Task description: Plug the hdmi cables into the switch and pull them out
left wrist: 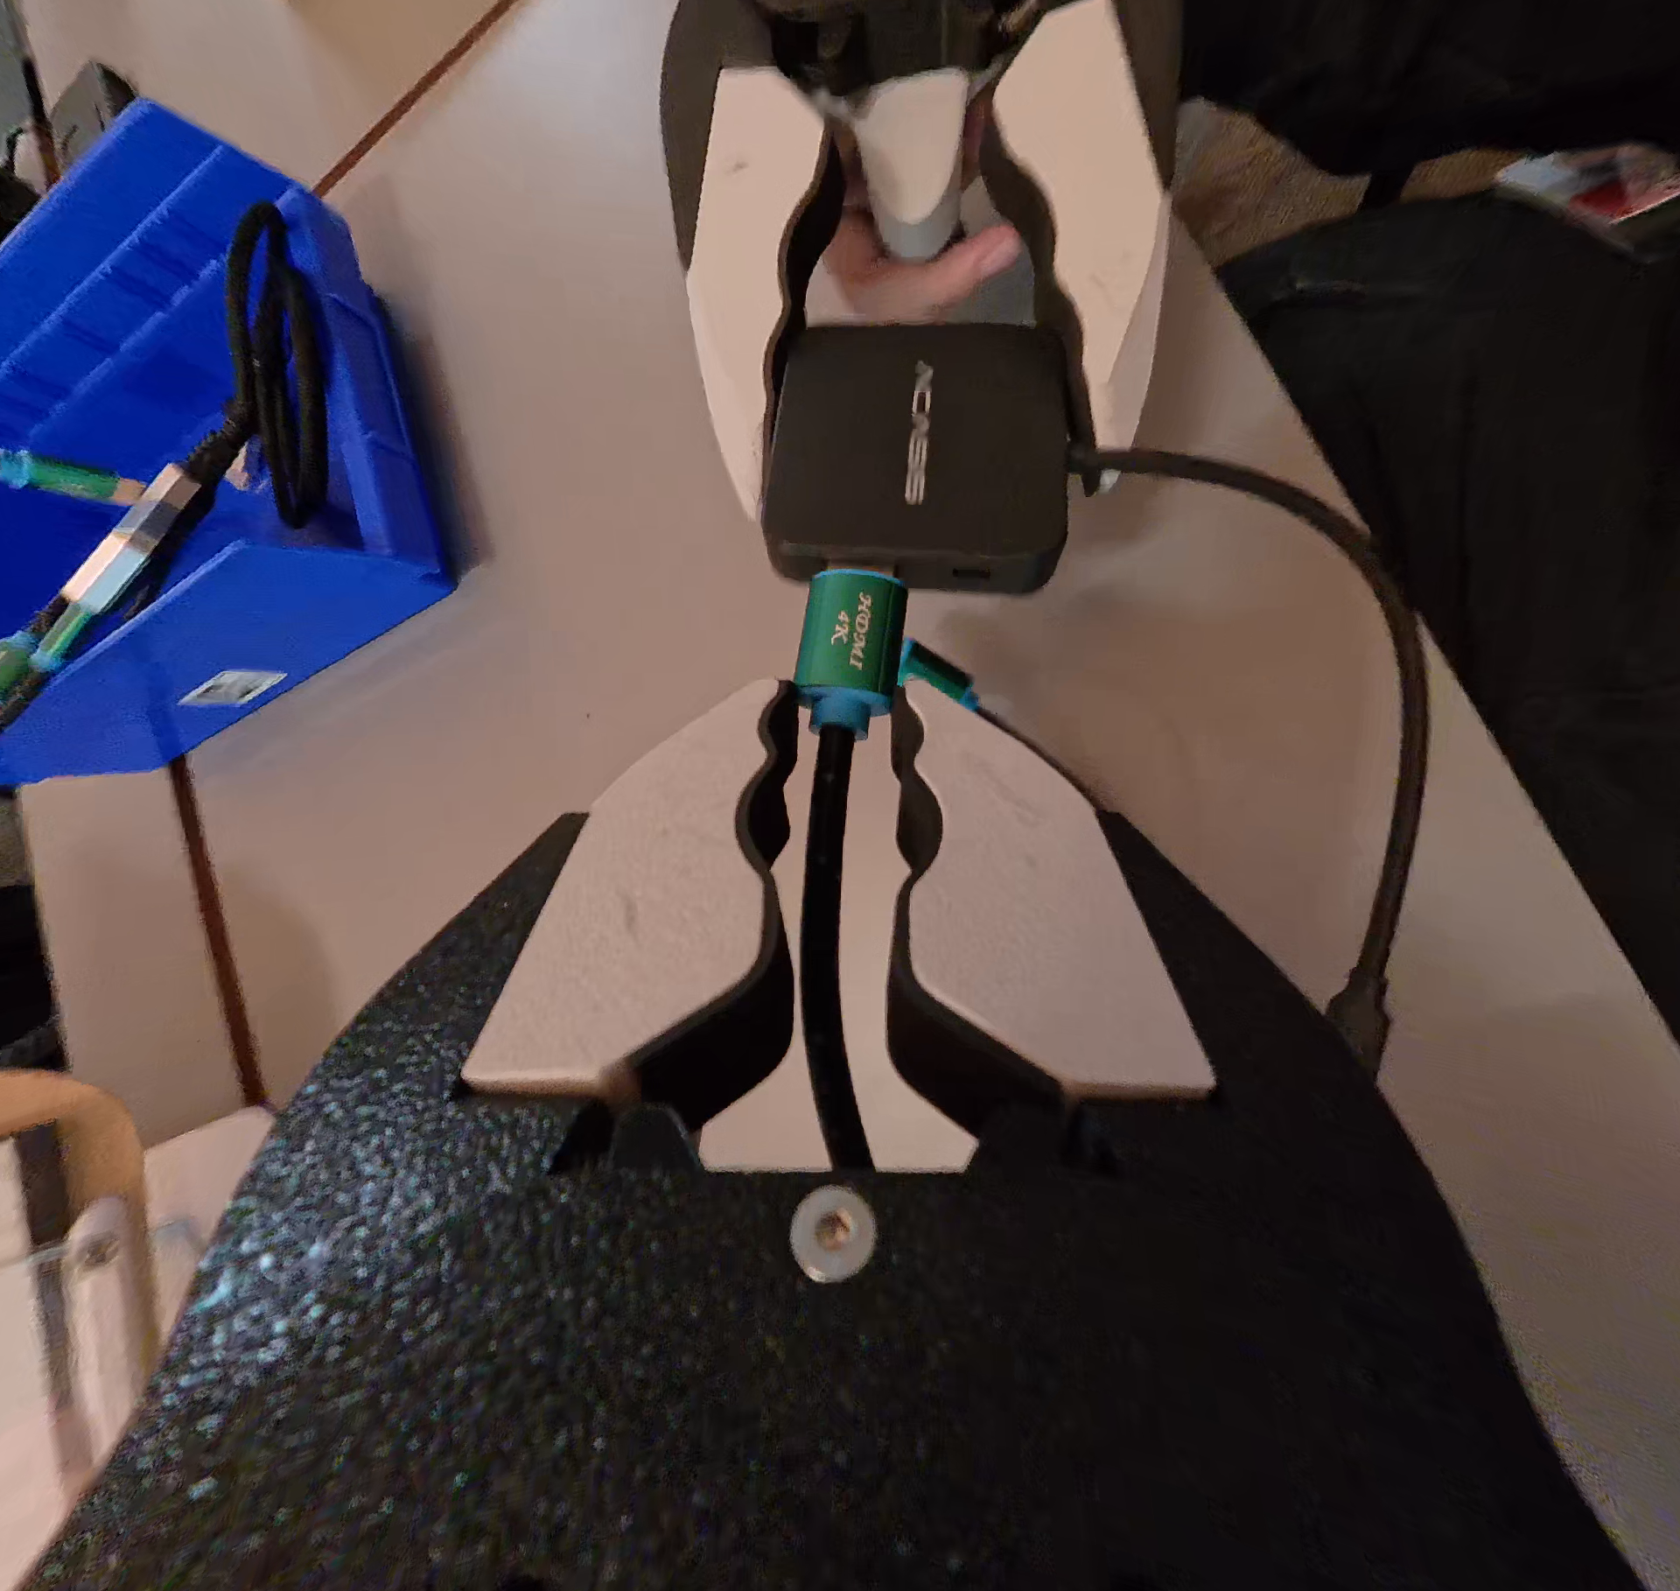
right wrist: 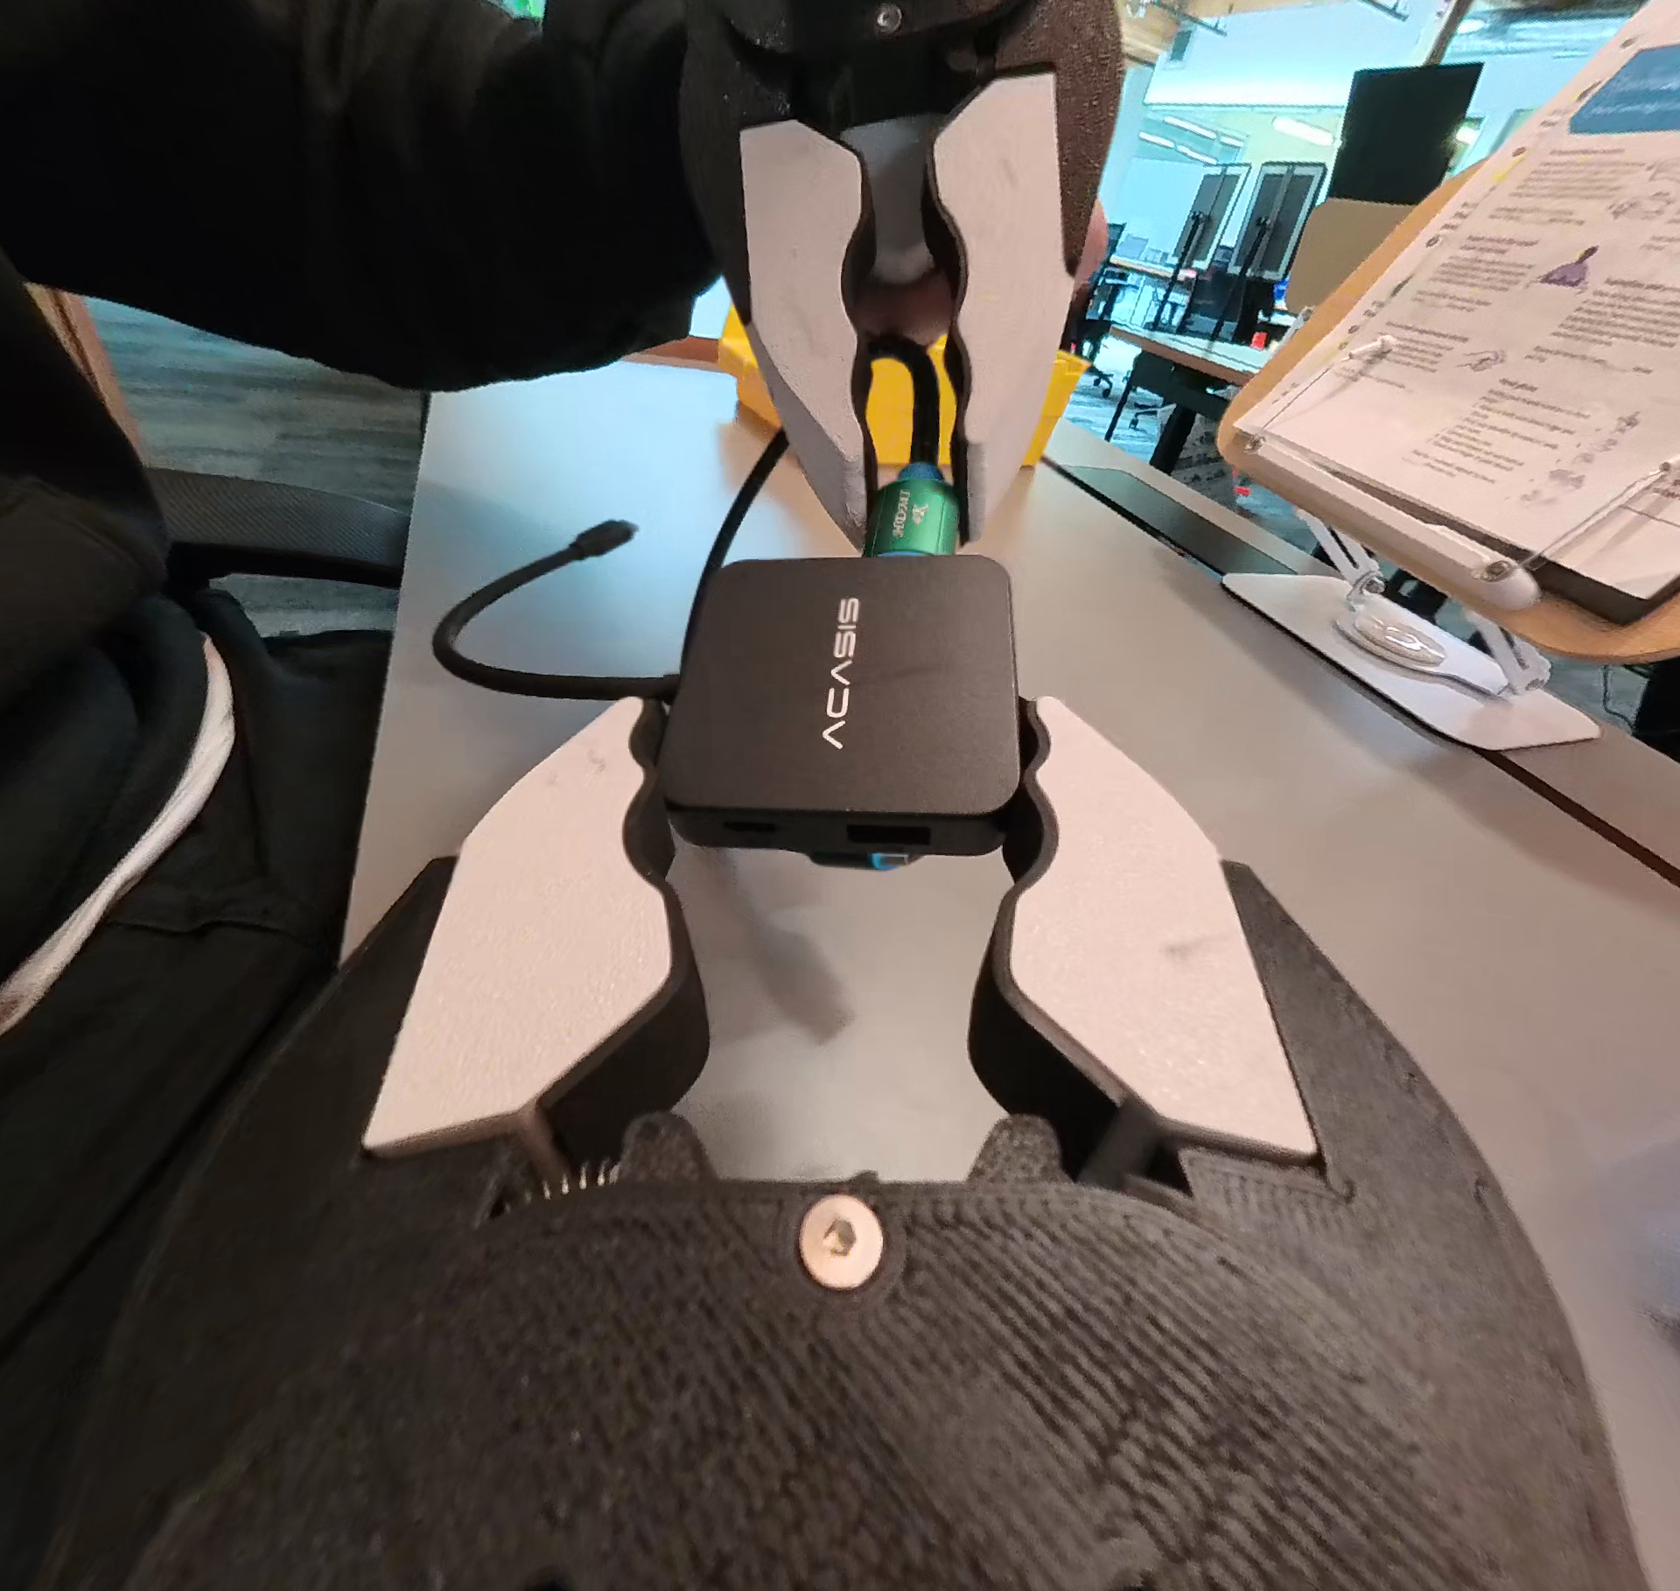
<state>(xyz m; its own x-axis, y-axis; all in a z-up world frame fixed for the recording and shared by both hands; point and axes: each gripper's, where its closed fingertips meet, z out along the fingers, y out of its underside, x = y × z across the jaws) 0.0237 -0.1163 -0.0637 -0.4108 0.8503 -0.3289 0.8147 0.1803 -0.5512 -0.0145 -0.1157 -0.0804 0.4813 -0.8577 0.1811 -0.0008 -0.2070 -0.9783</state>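
Cable (left wrist: 832,911): runs between your left gripper (left wrist: 845,700) fingers, which close on the green plug (left wrist: 847,643) at the switch (left wrist: 918,456) port.
Switch: your right gripper (right wrist: 841,734) clamps its sides, bracing it on the table (left wrist: 545,365) against push or pull.
Bin (left wrist: 182,456): spare cables, well apart.

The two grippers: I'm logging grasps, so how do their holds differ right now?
The left gripper is nearly closed around the green HDMI plug at its cable end; the right gripper is spread wide, clamping the black switch by its side edges. The left lines up with the plug's axis, while the right faces it from the switch's opposite side. Both have pale fingers on black bodies.
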